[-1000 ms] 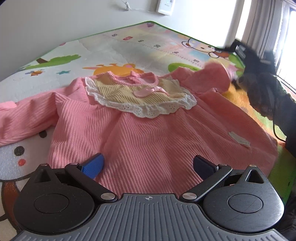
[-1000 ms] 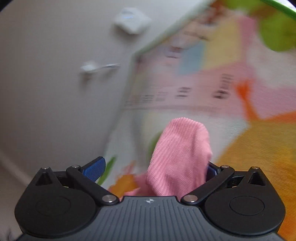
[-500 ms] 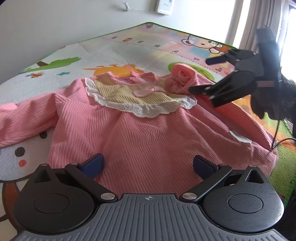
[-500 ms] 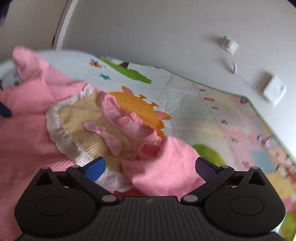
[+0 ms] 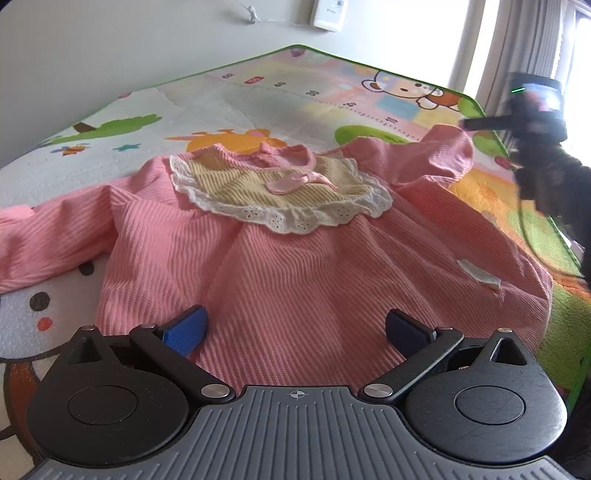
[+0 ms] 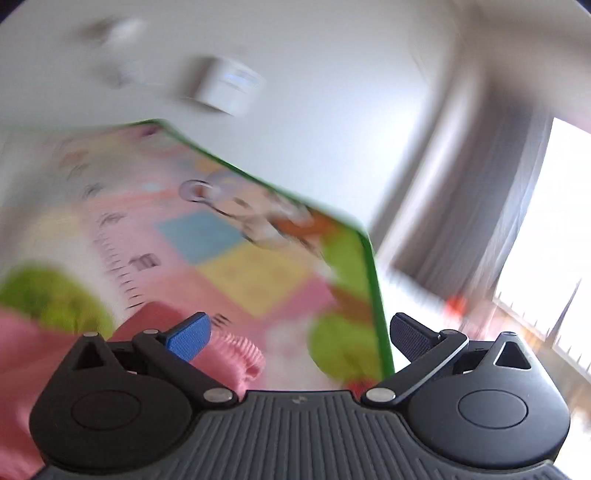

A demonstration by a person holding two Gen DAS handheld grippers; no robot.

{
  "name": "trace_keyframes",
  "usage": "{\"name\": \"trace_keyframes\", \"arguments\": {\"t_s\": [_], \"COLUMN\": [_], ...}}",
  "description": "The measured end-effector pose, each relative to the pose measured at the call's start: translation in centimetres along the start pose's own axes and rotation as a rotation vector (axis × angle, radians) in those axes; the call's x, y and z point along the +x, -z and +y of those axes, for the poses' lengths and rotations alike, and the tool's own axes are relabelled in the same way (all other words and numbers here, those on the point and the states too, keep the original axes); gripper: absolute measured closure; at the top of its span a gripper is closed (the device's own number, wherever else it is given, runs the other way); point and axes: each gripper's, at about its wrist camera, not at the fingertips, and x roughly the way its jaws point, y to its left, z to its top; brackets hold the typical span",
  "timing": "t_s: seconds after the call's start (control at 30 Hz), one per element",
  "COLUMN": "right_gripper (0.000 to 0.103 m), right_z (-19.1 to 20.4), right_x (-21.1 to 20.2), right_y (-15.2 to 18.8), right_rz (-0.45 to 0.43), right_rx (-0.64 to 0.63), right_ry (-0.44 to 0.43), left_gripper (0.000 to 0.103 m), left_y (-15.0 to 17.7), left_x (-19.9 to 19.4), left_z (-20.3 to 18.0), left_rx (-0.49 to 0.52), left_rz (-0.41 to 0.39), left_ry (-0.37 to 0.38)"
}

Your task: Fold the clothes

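Observation:
A pink ribbed baby dress (image 5: 314,266) with a yellow, lace-edged bib (image 5: 280,192) lies face up on the play mat (image 5: 258,96). Its left sleeve (image 5: 48,240) stretches out to the left. The right sleeve (image 5: 443,155) stands a little raised at the right. My left gripper (image 5: 295,328) hovers open over the hem, nothing between its fingers. My right gripper (image 5: 491,122) shows blurred just right of that sleeve. In the blurred right wrist view the right gripper (image 6: 299,334) is open, with the sleeve cuff (image 6: 240,354) lying below its left finger.
The mat's green edge (image 6: 373,266) runs close on the right, with floor and grey curtains (image 6: 461,206) beyond. A white wall box (image 5: 328,14) sits on the wall behind the mat. A dark cable (image 5: 524,236) hangs at the right.
The right gripper let go of the right sleeve and swung away to the right. The sleeve, bunched on the bib half a second ago, is back out at the right. The left gripper stayed put.

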Motion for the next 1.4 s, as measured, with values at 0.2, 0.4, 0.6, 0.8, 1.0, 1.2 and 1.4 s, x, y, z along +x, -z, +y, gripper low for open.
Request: {"name": "trace_keyframes", "arguments": {"t_s": [0.2, 0.4, 0.6, 0.8, 1.0, 1.2, 1.4], "right_gripper": [0.0, 0.0, 0.0, 0.0, 0.0, 0.0, 0.0], "right_z": [-5.1, -0.1, 3.7, 3.0, -2.8, -3.4, 1.2], "right_x": [1.3, 7.5, 4.0, 4.6, 4.8, 3.0, 7.2], "right_y": [-2.2, -0.2, 3.4, 3.6, 1.2, -0.3, 2.9], "right_rz": [0.03, 0.126, 0.09, 0.108, -0.072, -0.028, 0.131], "right_rx": [0.252, 0.033, -0.211, -0.251, -0.086, -0.068, -0.375], "right_ry": [-0.126, -0.145, -0.256, -0.184, 0.242, -0.176, -0.052], "left_gripper": [0.0, 0.0, 0.0, 0.0, 0.0, 0.0, 0.0], "left_y": [-0.1, 0.0, 0.0, 0.0, 0.0, -0.1, 0.0], "left_x": [0.2, 0.2, 0.2, 0.3, 0.4, 0.3, 0.1], "left_z": [-0.5, -0.4, -0.3, -0.1, -0.1, -0.2, -0.1], "left_rx": [0.029, 0.031, 0.03, 0.019, 0.015, 0.021, 0.018], "left_rz": [0.011, 0.011, 0.01, 0.006, 0.005, 0.007, 0.005], "left_ry": [-0.025, -0.026, -0.024, -0.016, -0.012, -0.017, -0.014]}}
